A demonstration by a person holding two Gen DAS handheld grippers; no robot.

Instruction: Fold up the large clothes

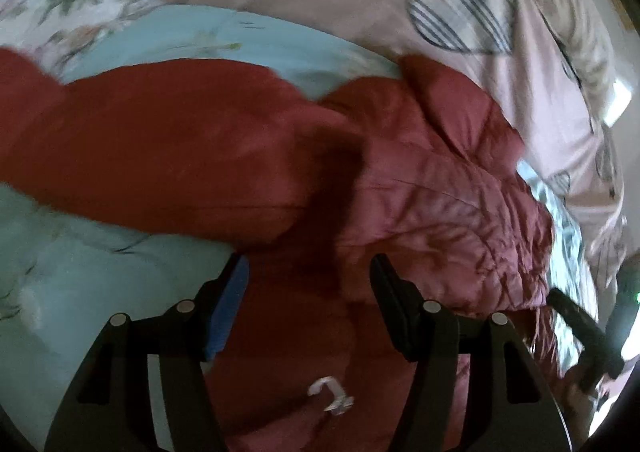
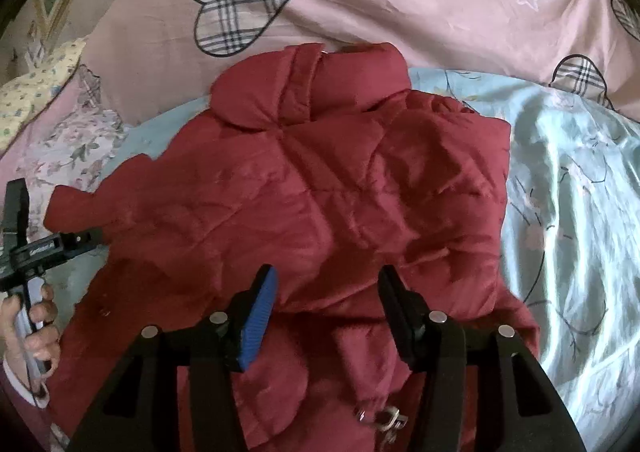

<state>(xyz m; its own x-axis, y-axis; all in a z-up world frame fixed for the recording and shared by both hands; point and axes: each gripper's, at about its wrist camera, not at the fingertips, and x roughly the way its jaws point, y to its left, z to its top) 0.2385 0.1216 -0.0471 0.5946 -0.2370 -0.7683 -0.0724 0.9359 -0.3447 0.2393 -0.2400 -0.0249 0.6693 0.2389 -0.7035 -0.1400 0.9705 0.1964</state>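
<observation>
One dark red quilted jacket (image 2: 320, 188) lies spread on the bed, filling the middle of the right wrist view; its collar (image 2: 308, 84) sits at twelve o'clock, a sleeve (image 2: 80, 208) reaches out toward nine o'clock, and a second sleeve or flap is doubled over the body near five o'clock. In the left wrist view the same jacket (image 1: 224, 156) runs from nine o'clock across to four o'clock, its left half smeared by blur so that seams and edges there are hard to make out. Its hem runs out of both pictures at six o'clock, hidden behind the gripper frames. A small pale metal clasp (image 1: 332, 398) shows between the left fingers, and a similar one (image 2: 380, 420) in the right view; whether these are one piece or two cannot be told.

The left gripper (image 1: 306, 272) hovers over the jacket with its jaws wide apart, nothing between them. The right gripper (image 2: 328, 284) likewise stands wide open above the fabric, gripping nothing. The left gripper also shows at nine o'clock in the right view, held by a hand (image 2: 34, 328).

Beneath lie a pale blue floral sheet (image 2: 572, 188) and, toward twelve o'clock, a pink cover (image 2: 400, 0) with plaid hearts: three hearts in the right view, two of them cut off.
</observation>
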